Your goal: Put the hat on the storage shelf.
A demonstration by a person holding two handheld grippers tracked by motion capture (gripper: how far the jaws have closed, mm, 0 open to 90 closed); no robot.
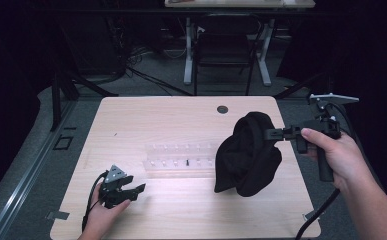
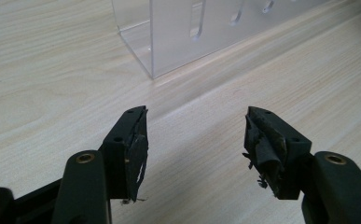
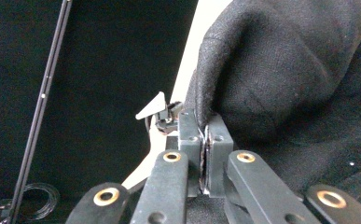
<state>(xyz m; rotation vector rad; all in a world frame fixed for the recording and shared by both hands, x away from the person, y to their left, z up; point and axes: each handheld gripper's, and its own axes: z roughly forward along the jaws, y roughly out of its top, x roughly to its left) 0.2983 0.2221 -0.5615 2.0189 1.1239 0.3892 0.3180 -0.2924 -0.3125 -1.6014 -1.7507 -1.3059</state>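
Here, the right gripper (image 1: 267, 134), jaws clamped on a fold of the black cloth (image 1: 248, 155), holds it hanging above the right part of the wooden table (image 1: 181, 210). Near left, the left gripper (image 1: 140, 189) rests with jaws apart, beside the clear acrylic rack (image 1: 181, 160).

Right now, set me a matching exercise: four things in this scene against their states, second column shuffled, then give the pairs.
Things:
1. left gripper
2. right gripper
3. black cloth
4. clear acrylic rack

States:
A. lies on the table, transparent, with slots
B. hangs lifted, lower end near the tabletop
C. jaws apart, nothing between them
D. jaws closed on fabric

Pairs: 1-C, 2-D, 3-B, 4-A
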